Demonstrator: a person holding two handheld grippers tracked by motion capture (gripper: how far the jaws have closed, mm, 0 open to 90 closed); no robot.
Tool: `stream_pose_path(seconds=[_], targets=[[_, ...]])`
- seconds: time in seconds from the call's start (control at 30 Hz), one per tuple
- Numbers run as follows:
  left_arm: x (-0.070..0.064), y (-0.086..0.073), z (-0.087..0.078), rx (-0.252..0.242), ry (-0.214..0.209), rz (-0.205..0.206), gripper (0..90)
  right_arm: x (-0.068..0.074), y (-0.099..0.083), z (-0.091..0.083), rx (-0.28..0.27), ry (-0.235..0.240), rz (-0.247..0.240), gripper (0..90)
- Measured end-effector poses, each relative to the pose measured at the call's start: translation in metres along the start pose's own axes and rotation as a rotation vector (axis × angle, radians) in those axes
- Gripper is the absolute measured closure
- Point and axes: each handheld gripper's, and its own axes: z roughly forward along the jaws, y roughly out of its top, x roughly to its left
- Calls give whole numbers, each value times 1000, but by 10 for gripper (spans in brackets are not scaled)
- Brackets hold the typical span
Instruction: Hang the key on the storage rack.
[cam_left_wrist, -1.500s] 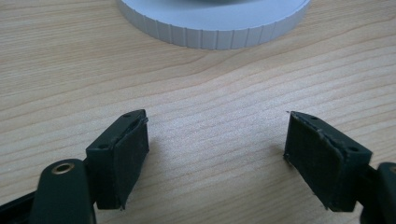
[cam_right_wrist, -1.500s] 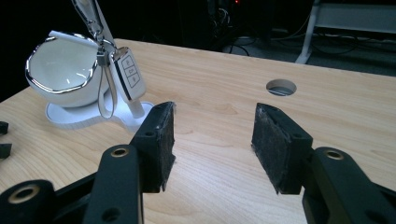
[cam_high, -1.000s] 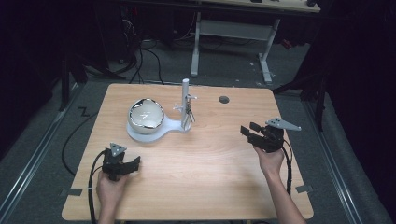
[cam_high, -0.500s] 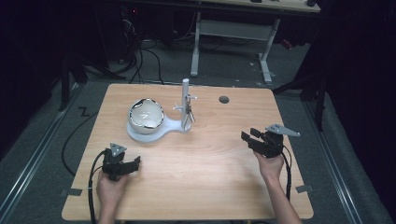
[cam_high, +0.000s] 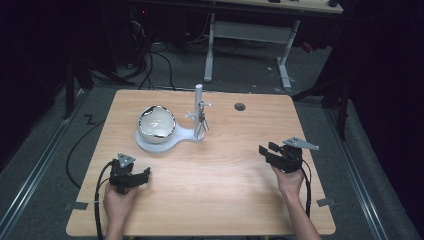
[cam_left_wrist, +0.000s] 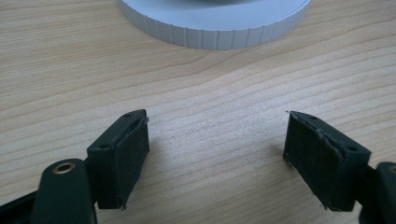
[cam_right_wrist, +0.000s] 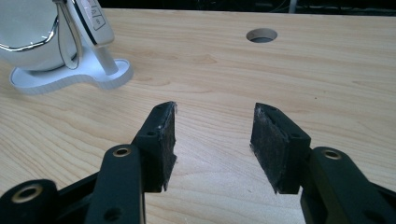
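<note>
Our left gripper (cam_left_wrist: 215, 163) has its jaws spread wide with only bare wood grain between the pads, so it's holding nothing. Just beyond them in the left gripper view sits the ribbed edge of the white stand's round base (cam_left_wrist: 212, 23), near but not touching. From the high view that left gripper (cam_high: 131, 176) hovers low over the near left part of the desk (cam_high: 220, 200), with its black cable looping off the near edge.

Our right gripper (cam_right_wrist: 214, 144) is the same story: jaws apart, nothing pinched, plain desk between them. In the high view it's at the right side (cam_high: 272, 152), well apart from the stand, jaws pointing left, with the grey three-cornered plate on top.

Now the thing we're both aimed at: a white stand (cam_high: 167, 141) sitting on the far left half of the desk. It has a flat round base with fine vertical ribs around the rim, and that base narrows into a neck running right to a smaller foot. A shiny chrome-looking bowl (cam_high: 156, 121) sits on the round part, mirror bright with a dark rim line. On the small foot a white post (cam_high: 198, 107) stands upright with little side pegs. Something like a key fob on a thin wire loop (cam_right_wrist: 77, 28) hangs against the post, as the right gripper view shows.

Far right of the post there's a round cable hole (cam_high: 240, 106) in the desk.
</note>
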Motion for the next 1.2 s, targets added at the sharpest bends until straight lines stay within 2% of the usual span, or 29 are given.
stream_pose_path(seconds=[0.17, 0.6, 0.73, 0.9, 1.2], targets=[[0, 0, 0, 0, 0, 0, 226, 0, -6, 4, 17, -6, 9, 495], [0, 0, 0, 0, 0, 0, 226, 0, -18, 18, 80, -27, -18, 492], [0, 0, 0, 0, 0, 0, 226, 0, -22, 22, 96, -33, -13, 488], [0, 0, 0, 0, 0, 0, 226, 3, -24, 29, 117, -41, -38, 486], [0, 0, 0, 0, 0, 0, 226, 7, -30, 41, 157, -42, -42, 465]])
